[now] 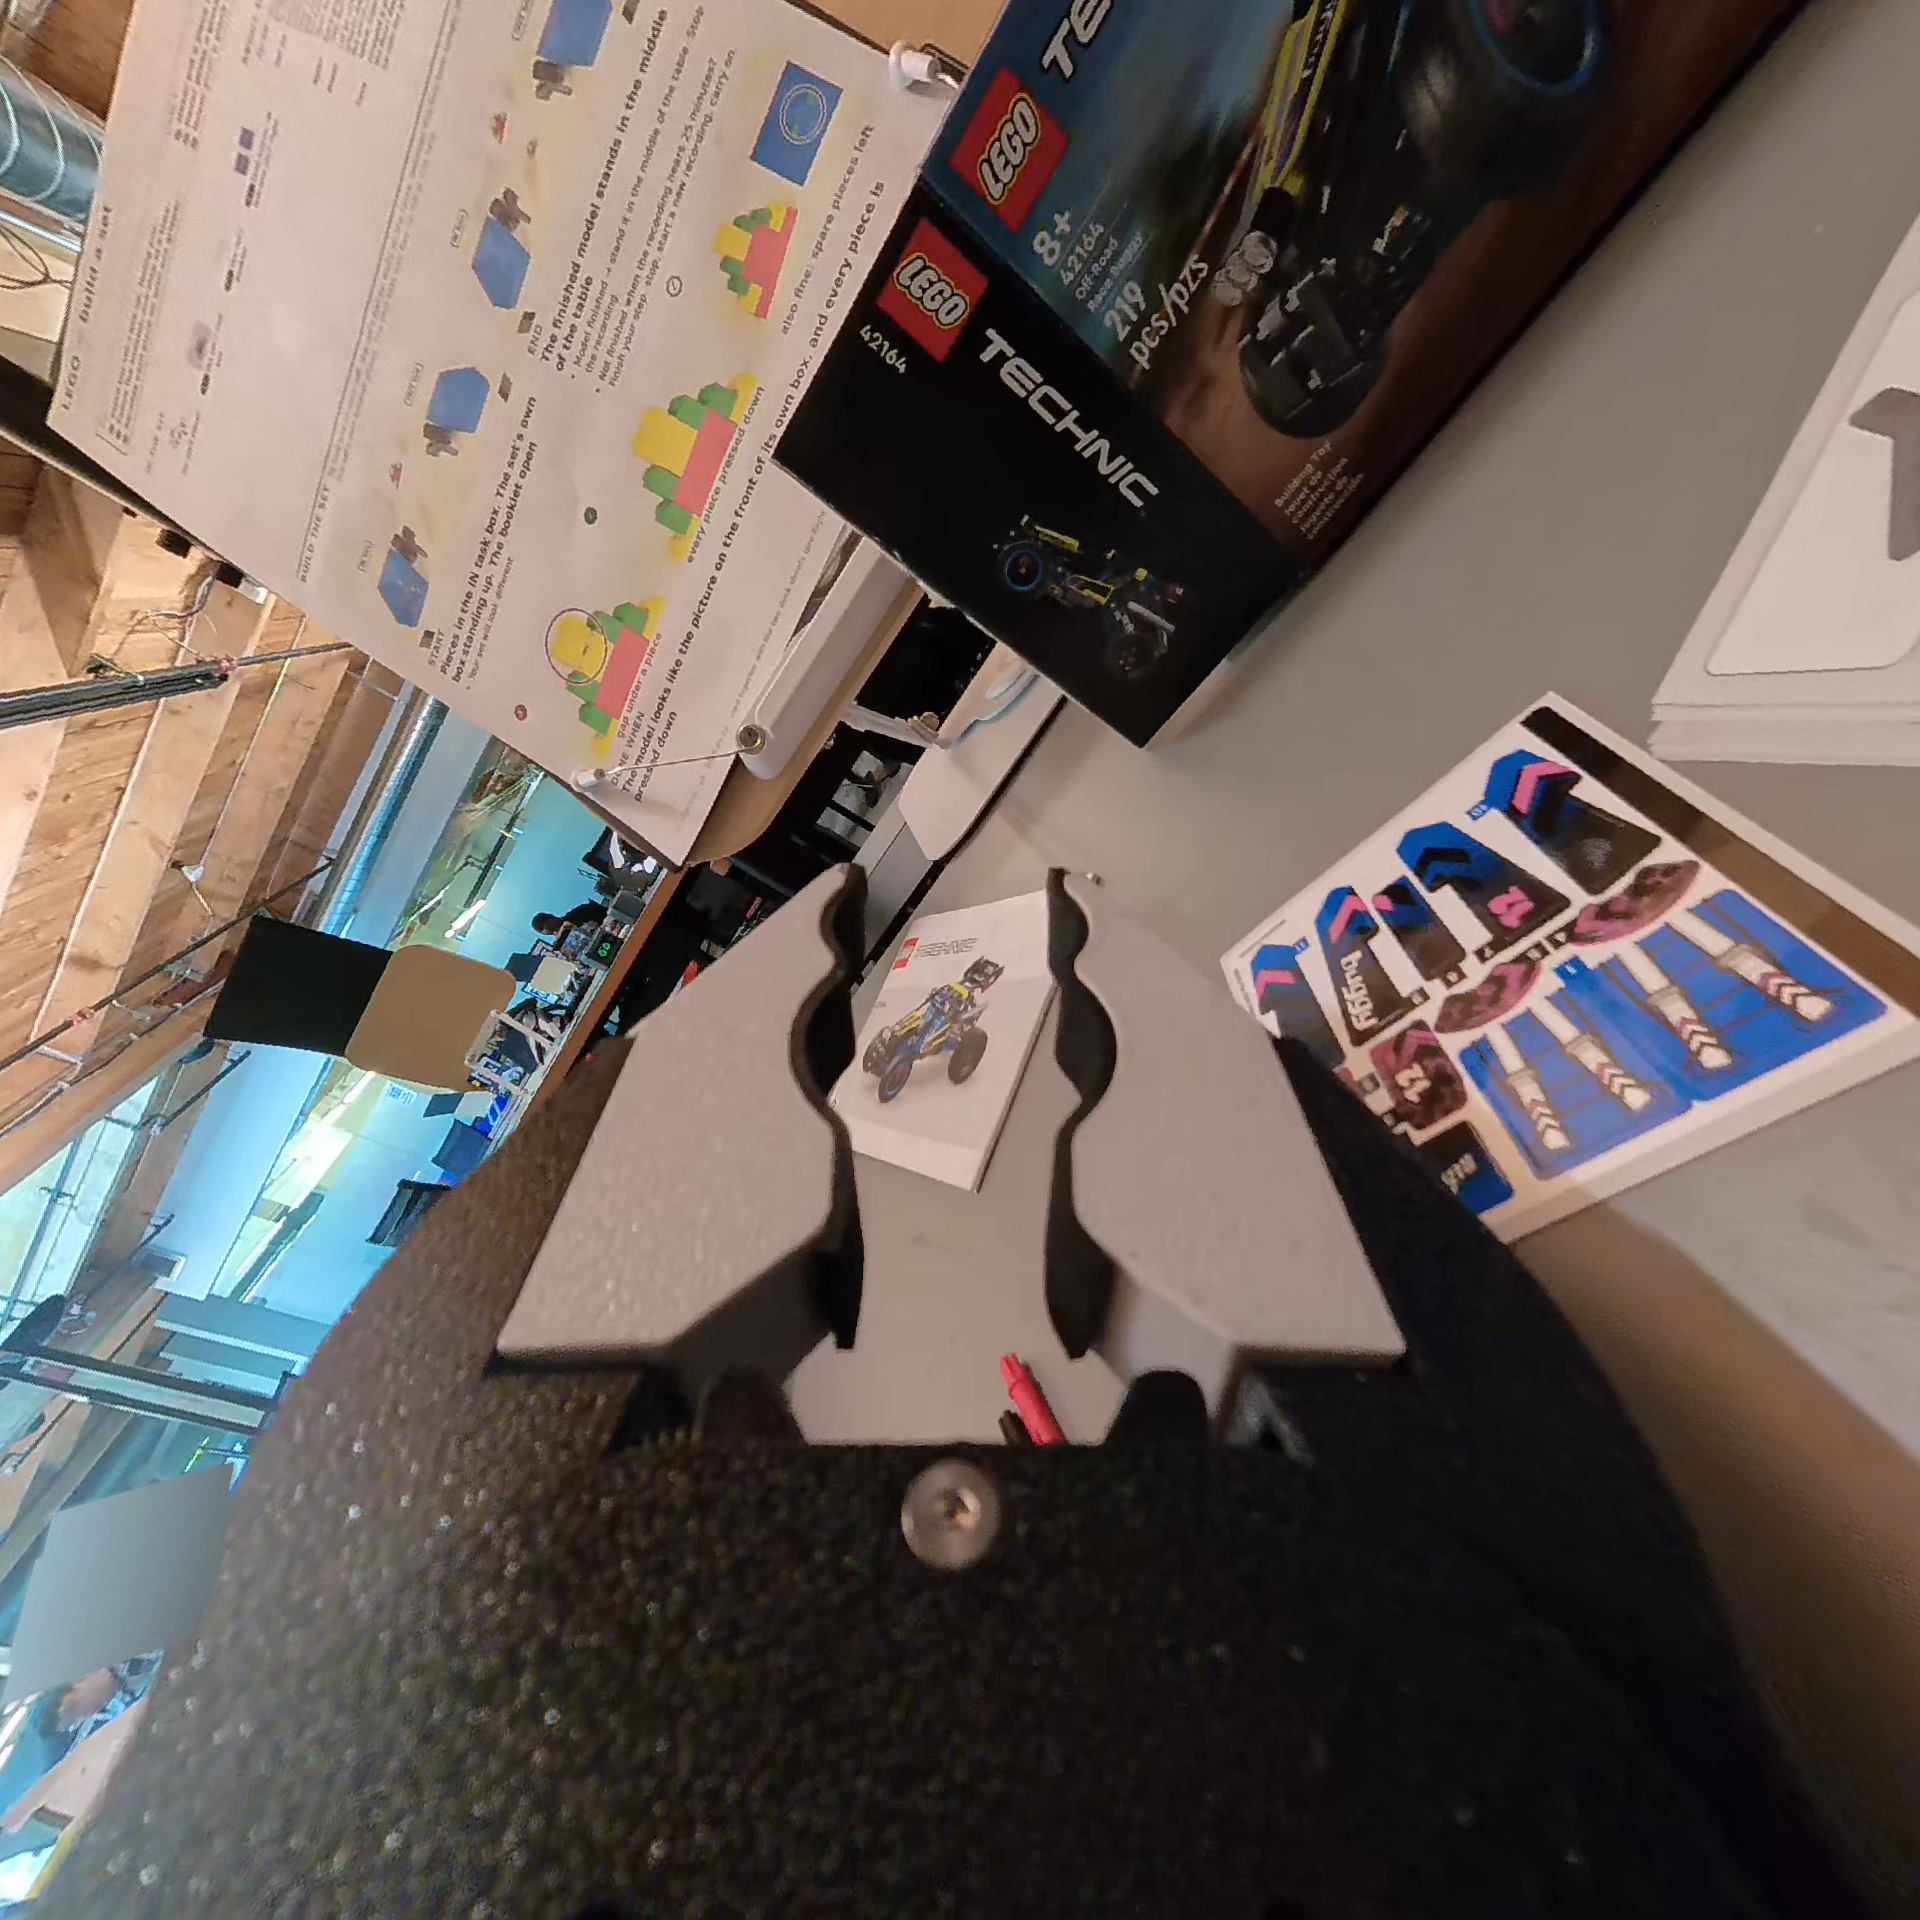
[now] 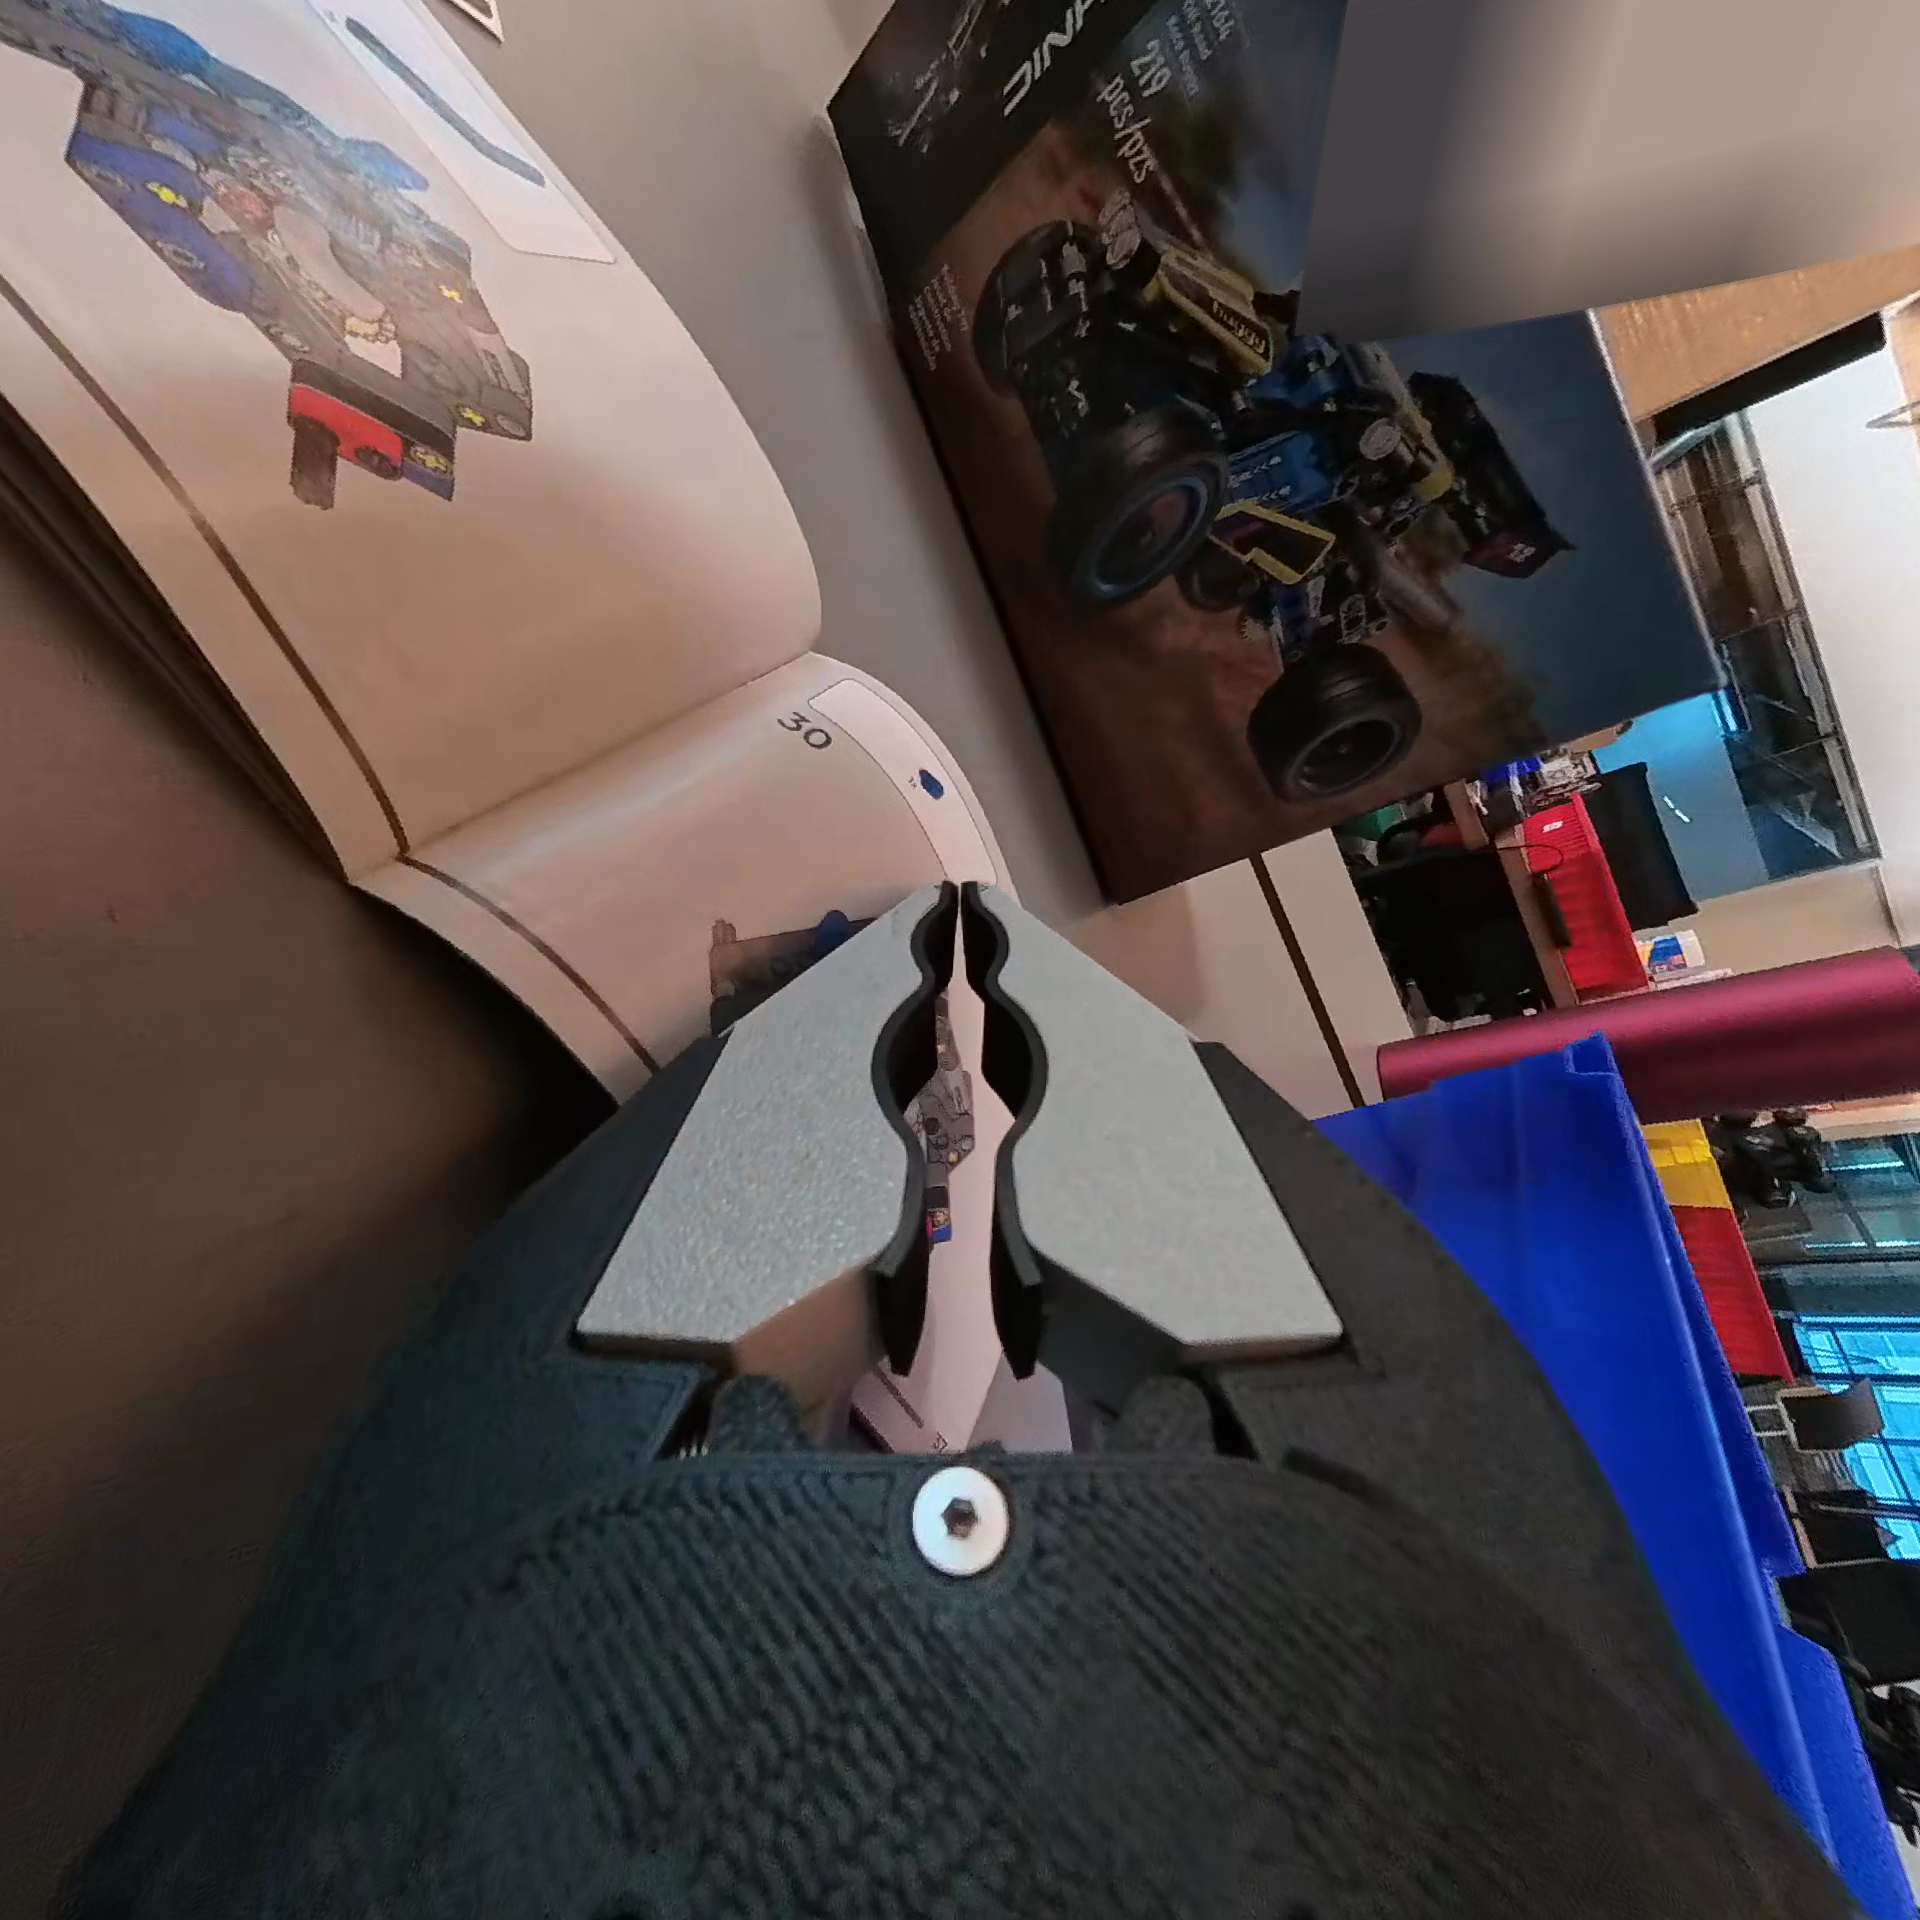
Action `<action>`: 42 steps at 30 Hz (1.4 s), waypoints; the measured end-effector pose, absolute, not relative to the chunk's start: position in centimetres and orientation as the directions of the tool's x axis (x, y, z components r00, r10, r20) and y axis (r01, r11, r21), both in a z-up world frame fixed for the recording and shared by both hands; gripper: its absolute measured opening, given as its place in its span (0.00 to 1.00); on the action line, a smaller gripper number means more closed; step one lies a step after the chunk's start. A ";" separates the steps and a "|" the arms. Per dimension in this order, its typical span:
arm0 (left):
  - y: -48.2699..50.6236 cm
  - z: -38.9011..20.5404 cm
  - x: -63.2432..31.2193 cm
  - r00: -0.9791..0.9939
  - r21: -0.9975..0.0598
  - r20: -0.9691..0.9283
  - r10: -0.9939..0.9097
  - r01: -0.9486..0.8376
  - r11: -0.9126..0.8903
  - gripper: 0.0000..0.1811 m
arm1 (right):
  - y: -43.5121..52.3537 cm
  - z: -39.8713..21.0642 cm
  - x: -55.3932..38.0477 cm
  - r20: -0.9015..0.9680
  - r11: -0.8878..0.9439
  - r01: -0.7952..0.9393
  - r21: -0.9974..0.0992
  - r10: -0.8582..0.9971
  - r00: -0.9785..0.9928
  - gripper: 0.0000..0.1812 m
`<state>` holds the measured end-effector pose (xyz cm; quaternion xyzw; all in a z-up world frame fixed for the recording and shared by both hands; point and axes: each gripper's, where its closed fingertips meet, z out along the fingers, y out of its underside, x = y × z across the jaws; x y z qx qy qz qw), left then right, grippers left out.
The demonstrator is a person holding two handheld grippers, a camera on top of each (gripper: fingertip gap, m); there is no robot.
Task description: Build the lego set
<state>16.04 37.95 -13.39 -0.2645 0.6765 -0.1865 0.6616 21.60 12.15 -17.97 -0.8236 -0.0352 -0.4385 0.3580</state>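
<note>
Two grippers are in my hands: my left gripper [image 1: 951, 914] has its grey fingers [image 1: 717, 1122] apart with nothing between them, while my right gripper [image 2: 958, 896] has its fingers pressed nearly together, holding nothing I can see. Just beyond the left fingers a small closed white instruction booklet [image 1: 940, 1049] lies on the grey desk [image 1: 1558, 488], beside a blue-and-pink sticker sheet [image 1: 1558, 1008]. Farther off stands the dark cardboard lego set box [image 1: 1164, 343]. Before the box, an open white instruction manual [image 2: 499, 540] lies beneath my right gripper.
</note>
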 end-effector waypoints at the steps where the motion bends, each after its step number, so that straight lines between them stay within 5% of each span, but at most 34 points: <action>1: 38.0 -13.4 16.1 0.015 -0.603 -0.796 -0.605 -0.112 0.790 0.18 | 12.2 -18.0 21.6 0.748 -0.741 0.372 -0.559 -0.256 0.613 0.00; 42: 37.6 -14.1 16.2 -0.028 -0.595 -0.798 -0.602 -0.116 0.795 0.15 | 12.2 -18.8 21.7 0.747 -0.763 0.363 -0.534 -0.225 0.626 0.00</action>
